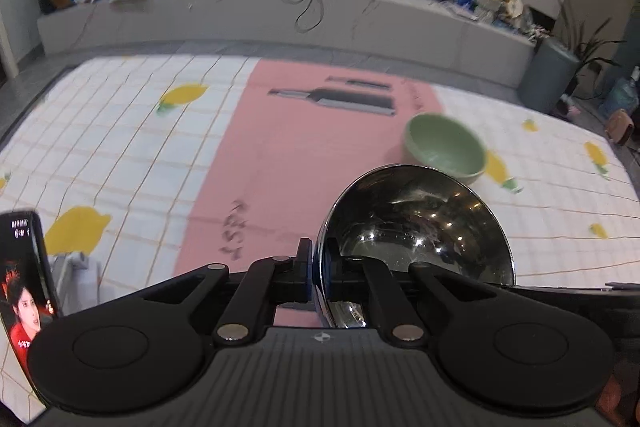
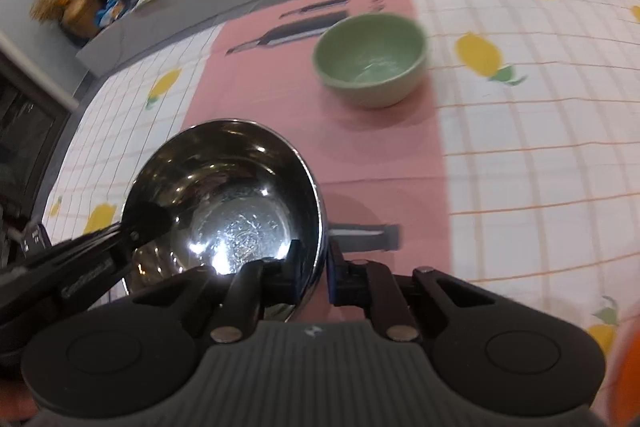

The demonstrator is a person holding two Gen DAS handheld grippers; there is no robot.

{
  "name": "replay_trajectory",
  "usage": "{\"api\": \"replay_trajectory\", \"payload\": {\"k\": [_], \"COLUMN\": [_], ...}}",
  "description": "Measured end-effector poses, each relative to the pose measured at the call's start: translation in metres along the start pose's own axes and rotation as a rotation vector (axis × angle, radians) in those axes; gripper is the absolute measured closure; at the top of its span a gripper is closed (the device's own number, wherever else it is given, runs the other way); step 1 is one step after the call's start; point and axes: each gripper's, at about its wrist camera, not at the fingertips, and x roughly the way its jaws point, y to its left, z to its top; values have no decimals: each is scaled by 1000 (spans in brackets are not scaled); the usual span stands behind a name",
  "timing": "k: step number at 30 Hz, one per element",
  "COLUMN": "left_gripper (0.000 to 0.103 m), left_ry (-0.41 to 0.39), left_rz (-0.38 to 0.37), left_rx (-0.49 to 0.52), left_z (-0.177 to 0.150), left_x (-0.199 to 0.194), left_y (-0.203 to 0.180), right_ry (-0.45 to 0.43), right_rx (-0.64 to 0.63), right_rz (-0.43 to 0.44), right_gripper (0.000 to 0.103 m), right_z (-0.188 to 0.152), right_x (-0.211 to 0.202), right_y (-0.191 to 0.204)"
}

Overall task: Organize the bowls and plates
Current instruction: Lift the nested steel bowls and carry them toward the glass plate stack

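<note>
Left wrist view. Left hand-held gripper (image 1: 318, 277): clamped on near rim of steel bowl (image 1: 416, 227), one pad outside, one inside. Steel bowl: tilted, at 5 o'clock of frame, over pink strip of lemon-print cloth (image 1: 120, 147) covering bench. Green bowl (image 1: 444, 147): upright on cloth, at 12 o'clock of steel bowl, just beyond its far rim, on the edge of the pink strip. Phone (image 1: 24, 291): standing at 8 o'clock, screen lit. Grey media shelf (image 1: 280, 11) across background.

Right wrist view. Right hand-held gripper (image 2: 322, 279): closed on right-hand rim of same steel bowl (image 2: 224, 199), wall pinched between pads. Left hand-held gripper (image 2: 136, 231): entering at 9 o'clock, tips on opposite rim. Steel bowl: at 7 o'clock of frame, shiny interior facing camera. Green bowl (image 2: 372, 59): at 1 o'clock of steel bowl, well apart, empty, blurred.
</note>
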Motion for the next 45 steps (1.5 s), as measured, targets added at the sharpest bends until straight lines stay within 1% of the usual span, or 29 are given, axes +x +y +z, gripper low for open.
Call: {"api": "replay_trajectory", "payload": {"k": [4, 8, 11, 14, 19, 24, 30, 35, 38, 45], "left_gripper": [97, 96, 95, 94, 92, 91, 90, 88, 87, 87], "left_ry": [-3, 5, 1, -9, -6, 7, 14, 50, 85, 146], "left_rz": [-21, -60, -77, -92, -171, -254, -295, -339, -346, -358], "left_rx": [15, 12, 47, 104, 127, 122, 196, 234, 259, 261], "left_z": [-1, -8, -12, -17, -20, -23, -29, -40, -49, -60], "left_x": [-8, -17, -26, -37, -52, -61, -68, -66, -62, -52], "left_y": [-26, -50, -71, -93, -119, -148, -191, -217, -230, -241], "right_ry": [-43, -70, -86, -112, -152, -197, -226, -235, -227, -194], "right_rx": [15, 52, 87, 107, 134, 162, 212, 259, 290, 331], "right_rz": [-18, -41, -47, -57, -63, -78, -99, -115, -124, -128], "right_gripper": [96, 97, 97, 97, 97, 97, 97, 96, 96, 95], "right_z": [1, -1, -6, -12, -24, -36, -50, -63, -73, -85], "right_x": [-26, -52, -71, -93, -132, -166, -197, -214, -216, -212], "right_y": [-18, -42, -60, -77, -105, -133, -170, -202, -217, -239]}}
